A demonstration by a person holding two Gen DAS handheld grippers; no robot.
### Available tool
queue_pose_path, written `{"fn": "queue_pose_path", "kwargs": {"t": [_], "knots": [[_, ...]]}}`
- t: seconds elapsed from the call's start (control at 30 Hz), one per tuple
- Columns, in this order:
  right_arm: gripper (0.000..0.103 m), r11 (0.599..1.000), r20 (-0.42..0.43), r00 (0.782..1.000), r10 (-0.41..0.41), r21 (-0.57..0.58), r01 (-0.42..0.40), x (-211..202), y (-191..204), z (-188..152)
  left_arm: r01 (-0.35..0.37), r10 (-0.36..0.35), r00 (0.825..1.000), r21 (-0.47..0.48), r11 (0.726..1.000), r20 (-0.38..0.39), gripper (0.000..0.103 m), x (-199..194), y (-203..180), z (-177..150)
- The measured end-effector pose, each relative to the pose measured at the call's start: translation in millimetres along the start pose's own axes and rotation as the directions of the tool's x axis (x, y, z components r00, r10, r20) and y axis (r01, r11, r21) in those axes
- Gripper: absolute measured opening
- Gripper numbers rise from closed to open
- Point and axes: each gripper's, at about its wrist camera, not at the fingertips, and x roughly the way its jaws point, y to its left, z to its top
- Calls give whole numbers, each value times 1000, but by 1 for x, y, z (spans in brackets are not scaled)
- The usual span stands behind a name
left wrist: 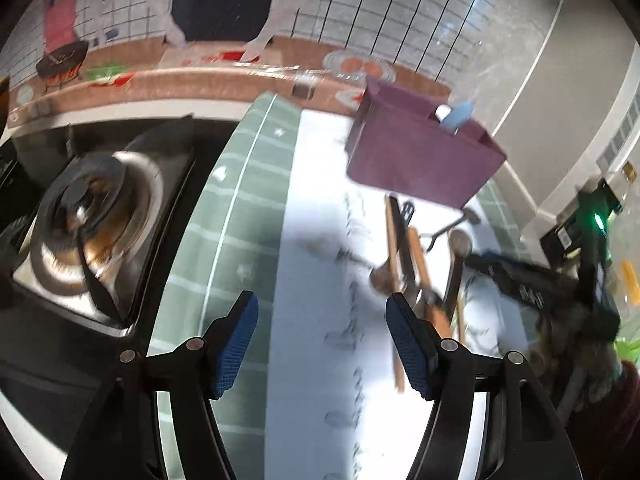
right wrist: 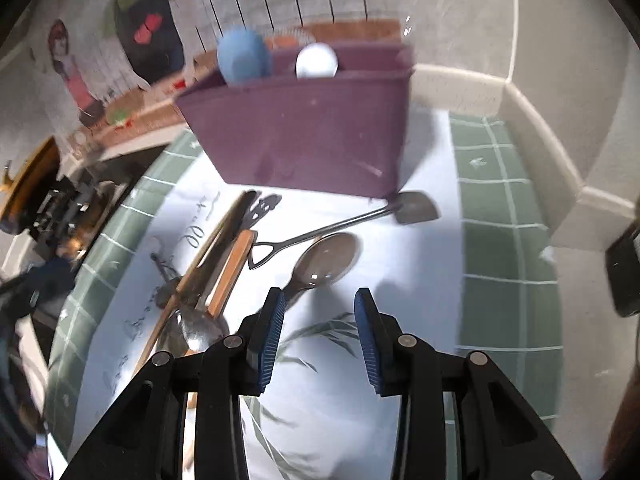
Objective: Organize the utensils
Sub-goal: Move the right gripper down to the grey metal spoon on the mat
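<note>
A purple box (right wrist: 304,136) stands on the white cloth (right wrist: 408,272) with a blue utensil (right wrist: 242,56) and a white one (right wrist: 317,61) sticking out; it also shows in the left wrist view (left wrist: 420,160). Loose utensils lie in front of it: a metal spatula (right wrist: 416,208), a large spoon (right wrist: 328,260), wooden-handled pieces (right wrist: 228,268) and a steel spoon (right wrist: 196,328). My right gripper (right wrist: 320,312) is open and empty, just short of the large spoon. My left gripper (left wrist: 322,312) is open and empty, left of the utensil pile (left wrist: 412,256).
A gas stove burner (left wrist: 92,216) sits to the left beyond the green tiled counter (left wrist: 224,216). A low wall ledge (right wrist: 532,120) borders the counter at the right. The other gripper's body (left wrist: 560,280) is at the right in the left wrist view.
</note>
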Motion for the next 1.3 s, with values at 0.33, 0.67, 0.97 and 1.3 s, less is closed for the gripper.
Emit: {"fn": "queue_pose_path", "kwargs": {"t": [0.33,0.67,0.97,1.3], "knots": [[35,991,-8,993,-121,-64,120,21,24,3,6,-8,998,-31,1000,-67,67,-2,9,-17],[33,987,-17,988,-156,-39,155,-26,-31,-43,72,-81,989,-73,995,-122,67,26,-8,-1],[35,996,-12,998,-64,56,65,-47,-57,-63,34,-62,985,-173,984,-159,67,73,-21,35],[57,997,33,998,-47,60,45,-48,-46,-70,-7,-45,978,-247,969,-204,66,104,-22,61]]}}
